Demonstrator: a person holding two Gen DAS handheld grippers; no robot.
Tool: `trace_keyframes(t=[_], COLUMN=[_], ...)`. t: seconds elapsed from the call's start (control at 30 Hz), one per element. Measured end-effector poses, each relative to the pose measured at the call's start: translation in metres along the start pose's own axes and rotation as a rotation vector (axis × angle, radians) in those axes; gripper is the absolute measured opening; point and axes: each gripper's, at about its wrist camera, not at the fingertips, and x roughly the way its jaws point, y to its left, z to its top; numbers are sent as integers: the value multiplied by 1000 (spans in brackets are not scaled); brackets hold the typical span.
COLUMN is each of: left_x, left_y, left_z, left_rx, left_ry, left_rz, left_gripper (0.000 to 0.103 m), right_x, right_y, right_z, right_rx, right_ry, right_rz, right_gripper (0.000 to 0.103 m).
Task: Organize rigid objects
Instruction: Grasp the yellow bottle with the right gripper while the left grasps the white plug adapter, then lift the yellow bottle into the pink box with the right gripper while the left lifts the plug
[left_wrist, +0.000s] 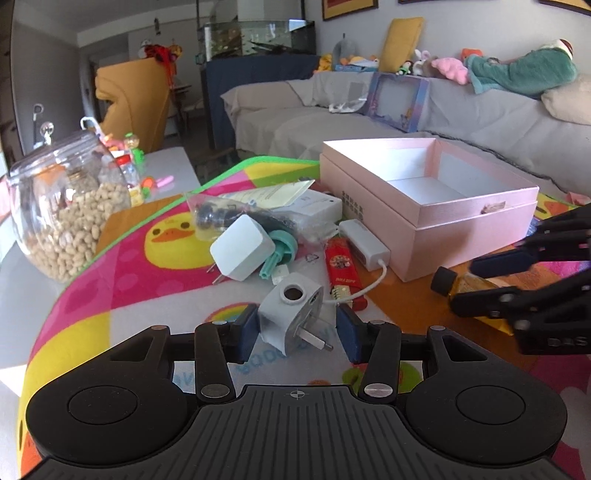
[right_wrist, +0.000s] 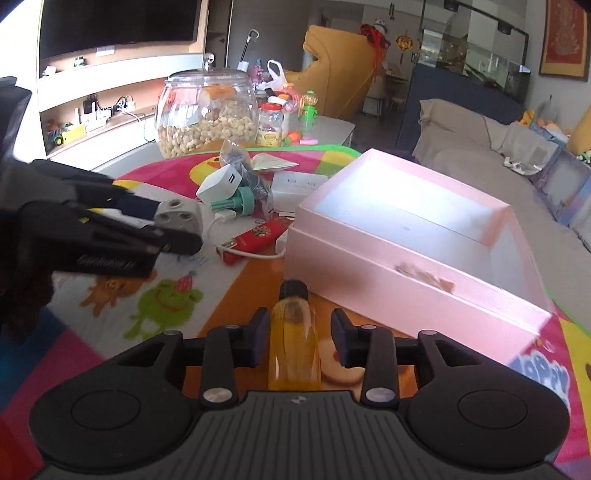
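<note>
Cartoon ducks and frogs covered the bright play mat (left_wrist: 122, 291) spread over the desk, with a grey sofa (left_wrist: 332, 110) behind and an open pink cardboard box (left_wrist: 436, 206) as the obvious landmark. Left of the box lay a jumble of hard items: a white charger cube (left_wrist: 240, 247), a red lighter (left_wrist: 341, 267), a white adapter on a cable (left_wrist: 364, 242) touching the box wall, a teal plastic plug (left_wrist: 279, 254), and, farther left, a round glass jar of nuts (left_wrist: 70, 206). The left gripper (left_wrist: 297, 332) had its jaws open around a grey plug adapter (left_wrist: 291, 314), blocky matte plastic with metal prongs; the left pad looked to be touching it, the right one apart. The right gripper (right_wrist: 295, 343), just in front of the box, stood with jaws open on either side of a small amber bottle (right_wrist: 294, 343) with a black cap, lying on the mat; its smooth clear sides seemed likely to slip. Both grasps appeared not yet made. To do it well, I judged each pair of jaws should close squarely on flat faces, on the adapter's body clear of the prongs and on the bottle at mid-length, before lifting over the box rim.
</note>
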Motion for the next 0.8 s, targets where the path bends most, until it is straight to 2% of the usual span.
trace_keyframes(t=[0.1,0.17,0.33,0.43,0.57,0.67,0.8], left_x=[-2,-7,-27,-34,-51,-68,-80], left_y=[8,11,-4,-17,-33,-45,-57], left_z=[2,2,-2,-4,1,21,85], left_rx=[-63,-84,-13,37,51,66,65], left_ry=[-2,-32,-101,-88,-88,-141,-268], left_rz=[-41,-74,-106,-127,-204,-258,-324], left_gripper=[50,50,50,50,50,50,50], right_x=[10,3,-26,-44,-71,-96,-122], right_y=[1,2,-5,-10,-22,-33,-56], right_z=[3,2,-13,-24,-27,-20,12], right_rx=[0,-13,13,22,42,49,63], right_ry=[27,30,37,34,-9,-81,-213], right_rz=[15,39,73,63,44,18,-33], right_gripper=[36,28,28,28,28,28,28])
